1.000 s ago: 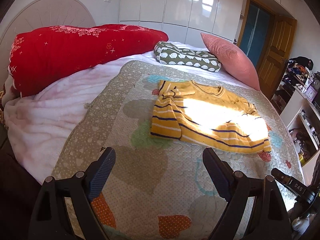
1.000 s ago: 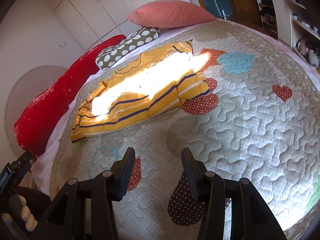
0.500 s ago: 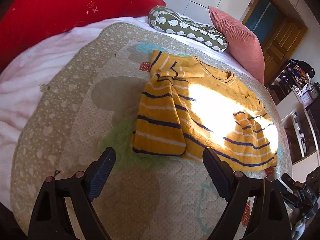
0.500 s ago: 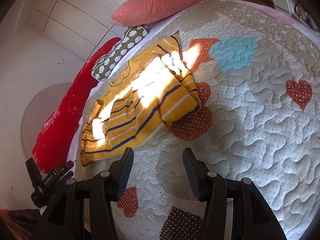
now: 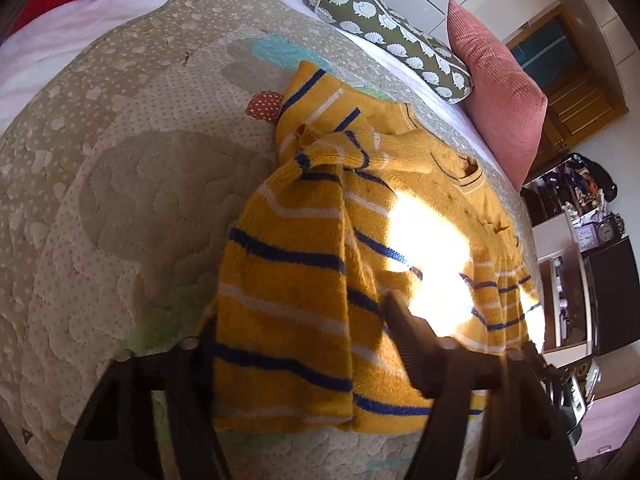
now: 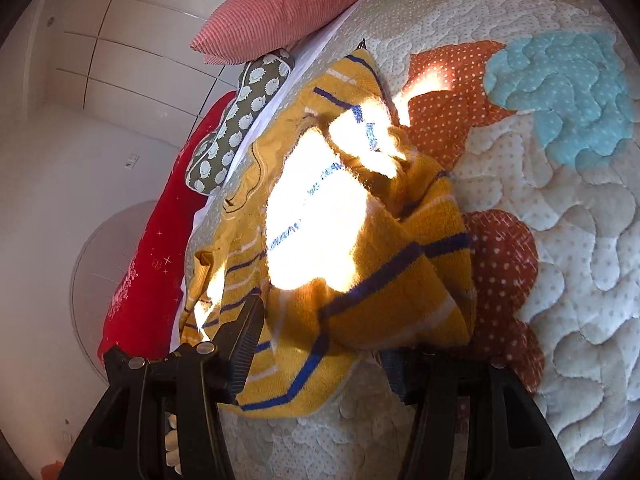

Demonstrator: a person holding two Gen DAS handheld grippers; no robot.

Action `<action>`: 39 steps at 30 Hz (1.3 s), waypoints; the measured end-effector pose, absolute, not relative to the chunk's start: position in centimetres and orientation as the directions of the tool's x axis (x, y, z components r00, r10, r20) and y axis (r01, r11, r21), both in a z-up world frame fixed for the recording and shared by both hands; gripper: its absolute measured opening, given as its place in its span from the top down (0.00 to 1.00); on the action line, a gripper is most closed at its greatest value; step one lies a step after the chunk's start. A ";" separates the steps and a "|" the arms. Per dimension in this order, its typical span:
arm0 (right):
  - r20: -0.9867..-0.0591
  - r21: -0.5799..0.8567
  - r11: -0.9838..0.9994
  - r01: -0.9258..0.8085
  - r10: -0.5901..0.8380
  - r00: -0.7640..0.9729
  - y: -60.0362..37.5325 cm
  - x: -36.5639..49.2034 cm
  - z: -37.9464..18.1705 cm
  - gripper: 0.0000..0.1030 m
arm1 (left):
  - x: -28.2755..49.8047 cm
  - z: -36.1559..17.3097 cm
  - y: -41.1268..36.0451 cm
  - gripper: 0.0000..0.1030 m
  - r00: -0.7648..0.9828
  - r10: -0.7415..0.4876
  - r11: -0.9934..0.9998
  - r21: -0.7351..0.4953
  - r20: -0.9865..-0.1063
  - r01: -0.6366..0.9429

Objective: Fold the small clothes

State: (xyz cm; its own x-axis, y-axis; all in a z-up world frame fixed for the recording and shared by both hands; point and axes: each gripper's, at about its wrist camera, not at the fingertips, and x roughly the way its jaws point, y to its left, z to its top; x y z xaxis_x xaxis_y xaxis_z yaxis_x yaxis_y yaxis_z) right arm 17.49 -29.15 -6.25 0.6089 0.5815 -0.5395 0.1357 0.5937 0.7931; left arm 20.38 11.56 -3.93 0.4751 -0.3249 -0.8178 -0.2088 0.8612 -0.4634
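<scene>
A small yellow sweater with blue and white stripes (image 5: 304, 280) lies on the quilted bedspread (image 5: 120, 200), its sleeves folded inward. My left gripper (image 5: 300, 340) is open over the sweater's near left hem corner; one finger sits on top of the fabric, the other is partly hidden beside it. In the right wrist view the sweater (image 6: 360, 272) fills the middle. My right gripper (image 6: 324, 344) is open and straddles the near right hem corner. A bright sun patch washes out the sweater's middle.
A green patterned bolster (image 5: 384, 36) and a pink pillow (image 5: 504, 108) lie beyond the sweater. A red blanket (image 6: 156, 240) lies along the head of the bed. Shelves with clutter (image 5: 584, 216) stand at the bed's right side.
Both grippers have moved forward and down from the bed's near edge to the sweater's hem corners. The jaws stay open.
</scene>
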 end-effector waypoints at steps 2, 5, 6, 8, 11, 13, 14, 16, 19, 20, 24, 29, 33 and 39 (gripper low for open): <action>-0.521 0.808 0.573 0.137 0.586 0.621 -29.3 18.4 -6.4 0.69 | 20.4 -3.8 11.2 0.89 0.449 -0.355 0.858 -0.477 -0.820 -0.193; -0.503 0.827 0.543 0.145 0.600 0.622 -29.9 18.7 -6.4 0.85 | 19.2 -2.3 10.9 0.93 0.460 -0.325 0.877 -0.445 -0.827 -0.181; -0.495 0.829 0.544 0.133 0.601 0.627 -30.1 18.4 -5.9 0.86 | 18.7 -1.7 10.7 0.93 0.466 -0.323 0.880 -0.443 -0.824 -0.173; -0.491 0.819 0.564 0.106 0.594 0.637 -30.2 17.4 -4.6 0.88 | 17.4 -0.5 10.5 0.93 0.479 -0.312 0.888 -0.431 -0.821 -0.160; -0.480 0.815 0.576 0.070 0.600 0.640 -30.4 15.5 -2.9 0.89 | 15.0 0.7 10.1 0.93 0.495 -0.302 0.899 -0.417 -0.815 -0.138; -0.476 0.813 0.580 0.056 0.606 0.637 -30.8 13.8 -2.2 0.89 | 13.3 1.0 10.1 0.93 0.500 -0.308 0.898 -0.421 -0.810 -0.130; -0.470 0.817 0.575 0.050 0.613 0.635 -31.0 12.9 -2.1 0.89 | 12.4 1.0 10.1 0.93 0.501 -0.312 0.896 -0.425 -0.808 -0.128; -0.468 0.819 0.572 0.047 0.618 0.631 -31.4 10.9 -2.2 0.89 | 11.2 0.4 10.1 0.92 0.495 -0.306 0.900 -0.417 -0.813 -0.129; -0.512 0.794 0.604 0.069 0.603 0.611 -31.6 9.6 -3.4 0.89 | 11.2 -1.3 10.2 0.90 0.468 -0.293 0.903 -0.402 -0.834 -0.151; -0.523 0.793 0.603 0.084 0.604 0.601 -31.7 9.8 -4.2 0.85 | 11.5 -1.9 10.4 0.86 0.456 -0.285 0.900 -0.399 -0.843 -0.175; -0.599 0.756 0.632 0.168 0.566 0.566 -32.1 10.0 -5.8 0.70 | 10.2 -2.2 11.6 0.79 0.467 -0.303 0.878 -0.434 -0.831 -0.204; -0.621 0.700 0.699 0.144 0.497 0.607 -33.7 7.4 -3.2 0.67 | 7.5 0.1 13.7 0.76 0.514 -0.226 0.918 -0.357 -0.827 -0.171; -0.607 0.635 0.767 0.092 0.422 0.674 -33.2 6.1 1.2 0.65 | 5.4 1.5 14.6 0.70 0.559 -0.072 0.959 -0.211 -0.826 -0.189; -0.532 0.684 0.717 -0.132 0.615 0.582 -24.1 9.7 4.7 0.60 | 2.7 2.2 14.1 0.68 0.596 0.002 0.967 -0.150 -0.803 -0.206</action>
State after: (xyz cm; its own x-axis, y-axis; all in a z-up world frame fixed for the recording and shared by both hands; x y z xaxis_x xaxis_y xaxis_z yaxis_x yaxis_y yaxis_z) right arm 9.71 -24.10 4.72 0.5817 0.6150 -0.5323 -0.1320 0.7171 0.6843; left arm 2.74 14.08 2.23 0.5964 0.0025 -0.8027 -0.2057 0.9671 -0.1498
